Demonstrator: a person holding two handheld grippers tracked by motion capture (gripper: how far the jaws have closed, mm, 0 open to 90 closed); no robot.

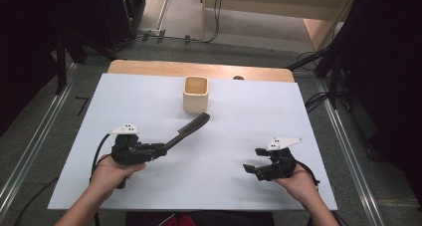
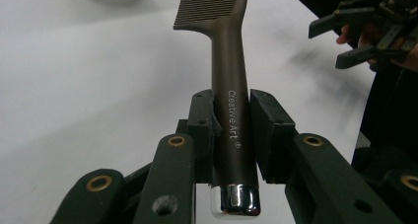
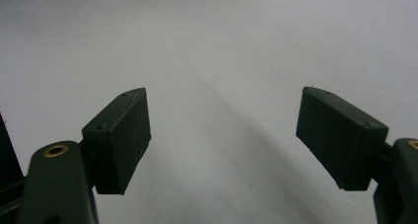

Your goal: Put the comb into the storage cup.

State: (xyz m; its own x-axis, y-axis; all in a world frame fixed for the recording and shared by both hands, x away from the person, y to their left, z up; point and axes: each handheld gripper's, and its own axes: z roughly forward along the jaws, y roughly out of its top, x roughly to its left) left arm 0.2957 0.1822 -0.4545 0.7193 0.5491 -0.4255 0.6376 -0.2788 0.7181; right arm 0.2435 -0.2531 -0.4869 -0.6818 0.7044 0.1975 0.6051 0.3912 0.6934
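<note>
A dark brown comb [image 1: 189, 128] with a chrome end cap is held by its handle in my left gripper [image 1: 160, 148], which is shut on it. In the left gripper view the comb [image 2: 224, 46] runs straight up between the two pads, teeth end farthest away, and my left gripper [image 2: 231, 110] clamps the handle at the "Creative Art" lettering. The comb's teeth end points toward a cream square cup [image 1: 195, 93] standing at the back middle of the table. My right gripper [image 1: 251, 159] hovers open at the front right, and in its own view my right gripper [image 3: 222, 120] holds nothing over the white surface.
The white tabletop [image 1: 149, 101] ends in a wooden strip [image 1: 149, 66] at the back. Dark stands and cables ring the table on the floor. My right gripper [image 2: 355, 36] is also seen at the upper right of the left gripper view.
</note>
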